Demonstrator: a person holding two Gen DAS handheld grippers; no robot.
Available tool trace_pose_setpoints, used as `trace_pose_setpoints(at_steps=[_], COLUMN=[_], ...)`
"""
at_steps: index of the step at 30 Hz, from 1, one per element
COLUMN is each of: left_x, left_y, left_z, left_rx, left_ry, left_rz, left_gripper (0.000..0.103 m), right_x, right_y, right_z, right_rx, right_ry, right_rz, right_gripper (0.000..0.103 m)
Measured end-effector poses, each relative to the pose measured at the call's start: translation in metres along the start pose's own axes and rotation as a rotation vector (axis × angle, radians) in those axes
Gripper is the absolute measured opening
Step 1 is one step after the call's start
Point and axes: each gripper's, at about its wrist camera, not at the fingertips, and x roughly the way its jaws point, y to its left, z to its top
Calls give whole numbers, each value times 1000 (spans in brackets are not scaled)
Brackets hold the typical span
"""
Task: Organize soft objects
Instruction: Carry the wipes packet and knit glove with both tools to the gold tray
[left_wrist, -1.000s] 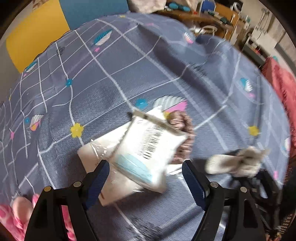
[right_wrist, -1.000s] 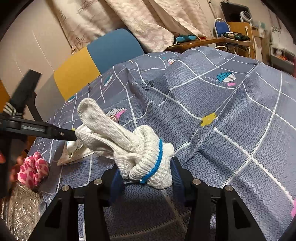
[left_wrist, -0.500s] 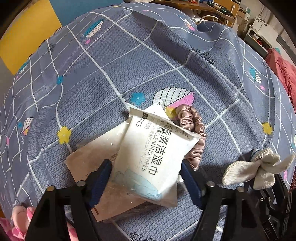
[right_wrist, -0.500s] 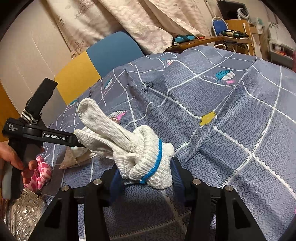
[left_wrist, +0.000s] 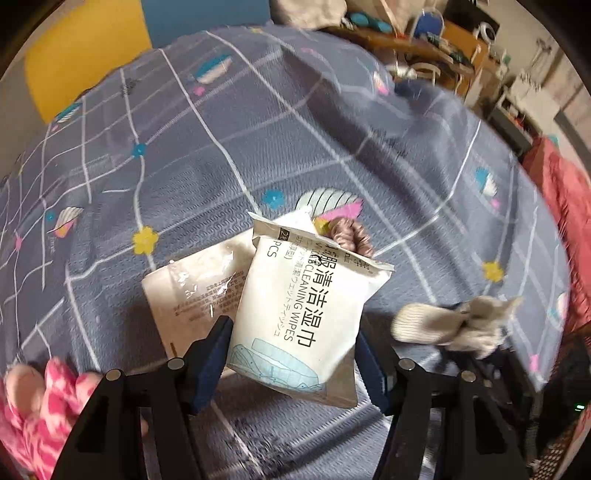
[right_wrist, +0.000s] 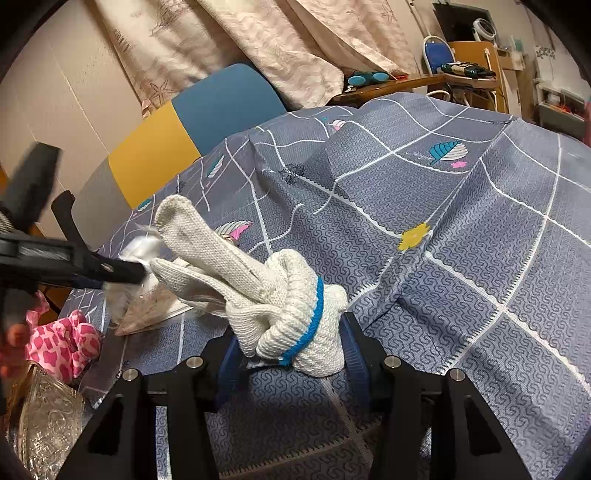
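The left gripper (left_wrist: 295, 365) is closed onto a white pack of cleaning wipes (left_wrist: 306, 314); its jaws have just been narrowing, and both blue pads (left_wrist: 212, 365) are now pressed against the pack's lower sides. The pack is held tilted, its sealed top edge pointing away, above a flat clear-fronted packet (left_wrist: 195, 291) that lies on the grey-blue patterned bedsheet (left_wrist: 258, 140). A mauve satin scrunchie (left_wrist: 351, 236) is seen just behind the pack's far right corner, resting on the sheet. At the near left, a pink-and-white plush item (left_wrist: 33, 406) is partly visible beside the gripper's frame.

The right gripper (right_wrist: 291, 354) is held about a third open and is clamped on a knotted white knit glove with a blue cuff band (right_wrist: 291, 310); the bundle is squeezed between the pads (right_wrist: 354, 354), and its fingers stick up toward the far left. In the left wrist view the same glove is seen at the right, blurred. A cut-glass bowl (right_wrist: 44, 417) stands at the near left edge of the right wrist view, with the plush item just beyond it.
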Motion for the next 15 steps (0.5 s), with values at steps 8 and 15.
trace_pose_setpoints(at_steps=[8,15], left_x=[-72,-117], left_y=[6,15], left_z=[-26,-65], left_rx=[-46,-58], left_ry=[-147,-226], left_rz=[-103,-158], left_gripper=[65,65], right_x=[3,7], right_y=[9,20], right_z=[0,1], right_rx=[-28,-76], right_ry=[7,16], right_rz=[-39,-102], right_gripper=[51,51])
